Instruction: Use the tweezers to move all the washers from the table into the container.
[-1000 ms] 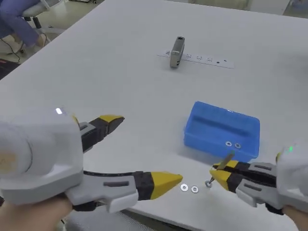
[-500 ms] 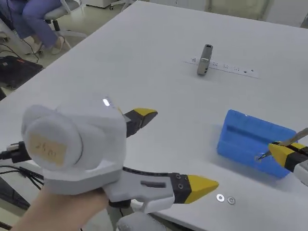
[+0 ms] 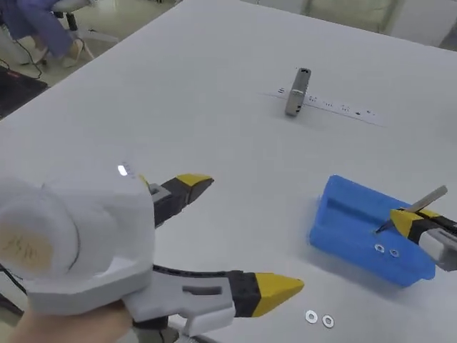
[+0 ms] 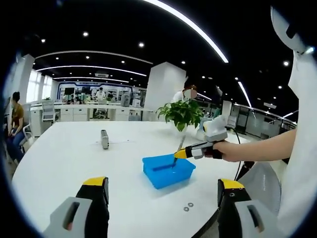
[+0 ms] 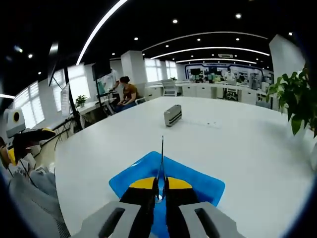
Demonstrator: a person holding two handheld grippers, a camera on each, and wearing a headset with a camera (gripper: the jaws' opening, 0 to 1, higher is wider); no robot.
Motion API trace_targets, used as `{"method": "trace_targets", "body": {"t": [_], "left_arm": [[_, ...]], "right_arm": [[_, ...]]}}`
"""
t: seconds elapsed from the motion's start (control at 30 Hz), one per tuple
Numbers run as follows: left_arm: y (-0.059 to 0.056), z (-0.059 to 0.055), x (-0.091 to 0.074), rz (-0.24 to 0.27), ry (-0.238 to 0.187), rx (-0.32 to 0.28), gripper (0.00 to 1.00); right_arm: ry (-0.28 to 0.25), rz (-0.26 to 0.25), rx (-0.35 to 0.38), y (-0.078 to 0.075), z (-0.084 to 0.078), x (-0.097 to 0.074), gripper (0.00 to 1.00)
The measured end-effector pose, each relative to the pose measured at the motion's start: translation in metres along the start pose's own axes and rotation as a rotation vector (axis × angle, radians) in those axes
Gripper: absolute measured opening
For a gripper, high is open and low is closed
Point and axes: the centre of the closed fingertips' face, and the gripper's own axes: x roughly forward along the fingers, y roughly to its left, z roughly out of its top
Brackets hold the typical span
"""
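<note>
The left gripper (image 3: 246, 232): a rounded white housing bearing a tan, handwritten label (image 3: 25, 246) and a small lit lamp (image 3: 123, 170), with grey-black jaws tipped in yellow. The right gripper (image 3: 397, 219) shares the yellow tips, grey jaws and white body.

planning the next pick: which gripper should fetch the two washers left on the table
Right. The right gripper is shut on the tweezers, over the blue container; the left gripper is open and empty, though nearer the washers.

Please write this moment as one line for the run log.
right gripper shut on tweezers over blue container | left gripper open | inside: two washers | table: two loose washers
</note>
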Motion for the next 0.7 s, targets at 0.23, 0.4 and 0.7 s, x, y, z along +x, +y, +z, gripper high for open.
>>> {"method": "trace_targets", "body": {"t": [0.23, 0.4, 0.7], "left_arm": [[-0.005, 0.0, 0.003, -0.022, 0.011, -0.004, 0.93], [-0.004, -0.001, 0.0, -0.019, 0.026, -0.004, 0.92], [-0.002, -0.005, -0.004, -0.009, 0.033, -0.01, 0.92]], "right_arm": [[0.071, -0.004, -0.046, -0.002, -0.017, 0.012, 0.03], [0.086, -0.001, -0.047, -0.003, -0.026, 0.016, 0.03], [0.084, -0.005, -0.071, -0.003, -0.026, 0.019, 0.04]]}}
